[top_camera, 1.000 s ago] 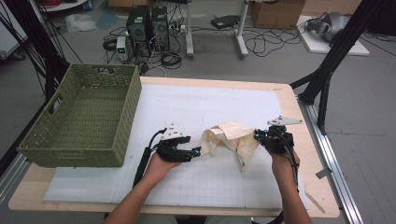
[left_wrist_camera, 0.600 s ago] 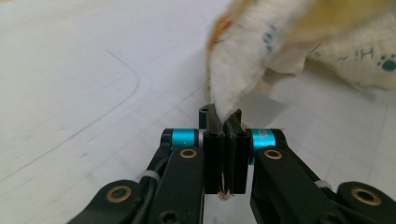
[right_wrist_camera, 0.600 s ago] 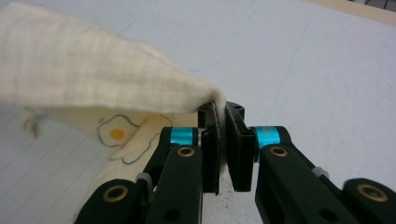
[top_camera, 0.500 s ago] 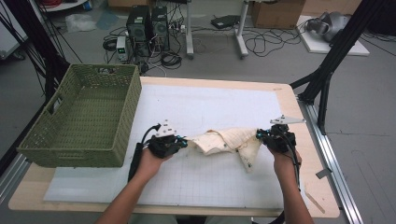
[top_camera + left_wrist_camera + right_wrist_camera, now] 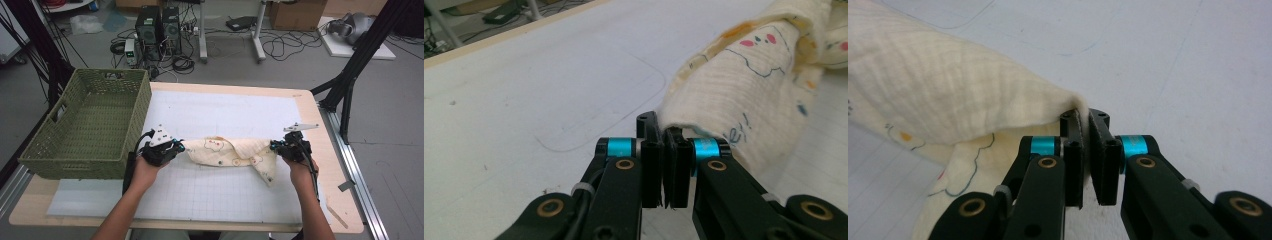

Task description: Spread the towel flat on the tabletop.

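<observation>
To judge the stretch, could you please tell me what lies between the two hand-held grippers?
In the high view, the cream printed muslin cloth spans from the left hand-held gripper to the right hand-held gripper.

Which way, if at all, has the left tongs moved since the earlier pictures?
Yes. The left tongs moved left, toward the green basket, pulling the cloth out long.

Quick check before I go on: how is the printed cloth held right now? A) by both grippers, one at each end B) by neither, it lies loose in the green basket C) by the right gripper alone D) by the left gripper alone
A: the left gripper and the right gripper are each shut on one end of the printed cloth, stretched between them over the white mat.
</observation>
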Available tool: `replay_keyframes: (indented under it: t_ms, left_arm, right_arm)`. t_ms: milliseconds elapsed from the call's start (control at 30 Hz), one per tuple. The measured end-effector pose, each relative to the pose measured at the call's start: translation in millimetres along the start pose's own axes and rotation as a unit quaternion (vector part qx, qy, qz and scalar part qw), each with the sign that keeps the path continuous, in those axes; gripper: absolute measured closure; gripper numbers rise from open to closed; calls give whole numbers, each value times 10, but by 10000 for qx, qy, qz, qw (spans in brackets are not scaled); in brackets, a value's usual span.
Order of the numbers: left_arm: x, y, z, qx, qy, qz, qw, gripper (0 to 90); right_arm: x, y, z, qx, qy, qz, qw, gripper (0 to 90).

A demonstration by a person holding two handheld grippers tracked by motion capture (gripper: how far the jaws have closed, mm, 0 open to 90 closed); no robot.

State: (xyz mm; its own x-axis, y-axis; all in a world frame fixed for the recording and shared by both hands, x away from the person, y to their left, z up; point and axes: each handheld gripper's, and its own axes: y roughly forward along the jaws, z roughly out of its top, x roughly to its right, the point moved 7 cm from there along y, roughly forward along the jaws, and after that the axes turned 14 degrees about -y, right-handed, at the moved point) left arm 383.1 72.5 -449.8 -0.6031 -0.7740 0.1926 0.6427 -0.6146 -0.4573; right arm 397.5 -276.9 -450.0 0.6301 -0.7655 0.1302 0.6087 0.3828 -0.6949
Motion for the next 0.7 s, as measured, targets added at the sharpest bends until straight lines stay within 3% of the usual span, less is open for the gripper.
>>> replay_keyframes:
  t_ms: [100, 167, 200, 233, 333, 367, 400, 433, 467, 500, 533, 567, 600, 633, 667, 700]
  left_arm:
    - [-46, 104, -6, -33, -33, 145, 9999, 870]
    - [-63, 151, -7, -20, -91, 173, 9998, 869]
    - [-73, 162, -10, -41, -82, 175, 9998, 869]
    - [-85, 168, -12, -43, -101, 210, 9997, 869]
    - [-121, 172, -13, -29, -191, 217, 9996, 869]
    - [-121, 172, -13, -29, -191, 217, 9996, 869]
    - [-122, 166, -9, -20, -183, 212, 9996, 869]
    - [-122, 166, -9, -20, -183, 212, 9996, 869]
    - [-121, 165, -6, -7, -199, 211, 9996, 869]
    - [-121, 158, -4, -1, -204, 210, 9996, 869]
    - [-121, 158, -4, -1, -204, 210, 9996, 869]
    - [-124, 153, -2, -6, -204, 215, 9996, 869]
    - [-124, 149, -1, 7, -231, 206, 9995, 869]
    - [-127, 144, 0, 2, -239, 195, 9995, 869]
    - [-132, 139, 2, 8, -257, 194, 9995, 869]
    - [-134, 138, 2, 15, -289, 178, 9994, 869]
  right_arm:
    - [33, 84, -3, -53, -61, -30, 10000, 820]
    - [59, 153, -19, -122, -129, -77, 9998, 693]
    - [56, 150, 1, -22, -125, -114, 9999, 573]
    - [56, 150, 1, -22, -125, -114, 9999, 573]
    - [-39, -2, 140, 545, -446, -77, 9975, 495]
    - [-39, -2, 140, 545, -446, -77, 9975, 495]
    - [-155, -22, 209, 736, -745, 121, 9944, 458]
    - [-228, -2, 244, 780, -900, 228, 9926, 446]
    - [-228, -2, 244, 780, -900, 228, 9926, 446]
    - [-395, 80, 319, 830, -1219, 414, 9882, 421]
    - [-395, 80, 319, 830, -1219, 414, 9882, 421]
    - [-487, 135, 350, 809, -1382, 486, 9859, 414]
    - [-638, 280, 391, 697, -1703, 527, 9815, 389]
    - [-638, 280, 391, 697, -1703, 527, 9815, 389]
    - [-734, 440, 399, 477, -1638, 636, 9833, 395]
    - [-734, 440, 399, 477, -1638, 636, 9833, 395]
